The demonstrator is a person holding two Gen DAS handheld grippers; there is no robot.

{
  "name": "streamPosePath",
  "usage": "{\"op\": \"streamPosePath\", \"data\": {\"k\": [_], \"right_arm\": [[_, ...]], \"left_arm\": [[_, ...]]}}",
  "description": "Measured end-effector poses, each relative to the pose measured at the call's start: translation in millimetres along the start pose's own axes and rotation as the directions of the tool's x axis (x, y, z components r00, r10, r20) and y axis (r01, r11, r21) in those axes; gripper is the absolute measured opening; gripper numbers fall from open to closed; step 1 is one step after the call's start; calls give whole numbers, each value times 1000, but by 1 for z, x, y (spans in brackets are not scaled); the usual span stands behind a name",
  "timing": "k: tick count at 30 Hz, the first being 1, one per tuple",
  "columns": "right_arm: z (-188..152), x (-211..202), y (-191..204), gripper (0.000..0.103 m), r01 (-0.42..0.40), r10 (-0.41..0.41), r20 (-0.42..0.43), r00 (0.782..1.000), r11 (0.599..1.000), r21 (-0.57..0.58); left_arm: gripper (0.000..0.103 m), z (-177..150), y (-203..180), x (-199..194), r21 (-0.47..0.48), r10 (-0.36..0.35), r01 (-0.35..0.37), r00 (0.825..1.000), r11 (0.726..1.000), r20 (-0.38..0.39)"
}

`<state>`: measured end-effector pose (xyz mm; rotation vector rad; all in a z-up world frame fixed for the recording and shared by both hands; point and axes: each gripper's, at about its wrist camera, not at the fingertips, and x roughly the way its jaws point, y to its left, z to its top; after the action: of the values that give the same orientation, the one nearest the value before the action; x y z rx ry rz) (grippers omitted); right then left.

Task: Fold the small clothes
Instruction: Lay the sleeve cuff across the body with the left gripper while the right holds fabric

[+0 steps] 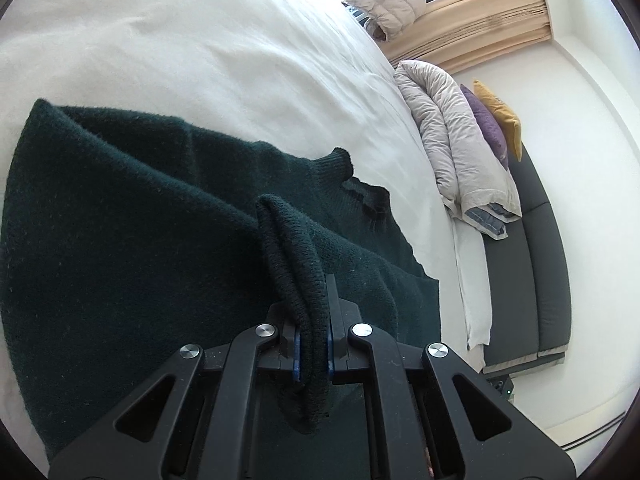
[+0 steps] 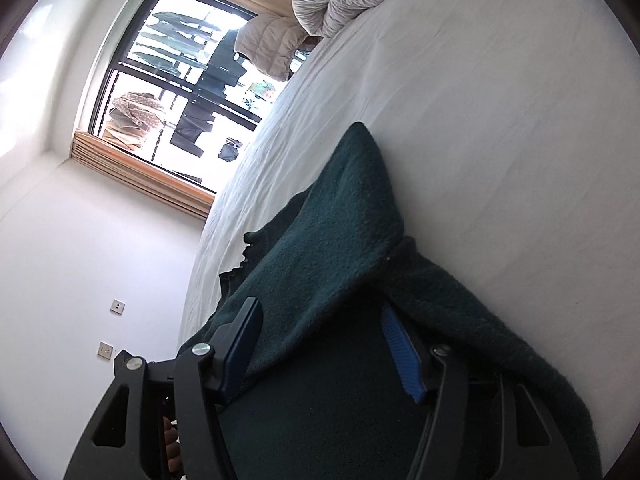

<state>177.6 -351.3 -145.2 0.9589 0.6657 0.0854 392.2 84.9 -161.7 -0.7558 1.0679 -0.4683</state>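
Observation:
A dark green knitted sweater [image 1: 120, 220] lies on the white bed sheet [image 1: 200, 40], partly bunched, its ribbed collar toward the bed's edge. My left gripper [image 1: 312, 312] is shut on a raised, doubled fold of the sweater's ribbed edge, which stands up between the blue pads. In the right wrist view the same sweater [image 2: 344, 208] runs up in a point over the sheet [image 2: 500, 120]. My right gripper [image 2: 320, 320] is open just over it. Cloth lies in the wide gap between its fingers [image 2: 400, 352], and both blue pad faces show bare.
A rolled grey duvet [image 1: 452, 140] sits at the bed's far edge, with a purple cushion [image 1: 486, 124] and a yellow cushion [image 1: 500, 116] behind it on a dark sofa [image 1: 532, 280]. A puffer jacket [image 1: 388, 0] lies near the curtained window [image 2: 180, 80].

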Motion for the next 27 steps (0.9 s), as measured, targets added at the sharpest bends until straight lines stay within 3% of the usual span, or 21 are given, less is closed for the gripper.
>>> {"op": "streamPosePath", "data": {"k": [9, 15, 17, 21, 25, 27], "right_arm": [[-2, -3, 1, 60, 42, -42, 2, 999, 998, -36], [-2, -4, 0, 60, 54, -53, 18, 998, 998, -30], [-3, -2, 1, 60, 67, -66, 15, 998, 997, -44], [-6, -2, 6, 60, 92, -93, -8, 996, 993, -68], [-8, -13, 11, 60, 127, -131, -45, 990, 988, -88], [-6, -32, 15, 61, 108, -109, -9, 994, 992, -59]], "left_arm": [[7, -12, 6, 8, 41, 38, -38, 999, 998, -17], [7, -20, -3, 1, 41, 18, -17, 1000, 999, -24], [7, -19, 6, 3, 21, 34, -34, 999, 999, -31], [7, -15, 22, 11, -14, -2, 1, 1000, 1000, -25], [7, -15, 18, 13, 26, 24, -24, 1000, 999, -14], [7, -17, 16, 14, 43, 34, -33, 999, 999, -17]]}}
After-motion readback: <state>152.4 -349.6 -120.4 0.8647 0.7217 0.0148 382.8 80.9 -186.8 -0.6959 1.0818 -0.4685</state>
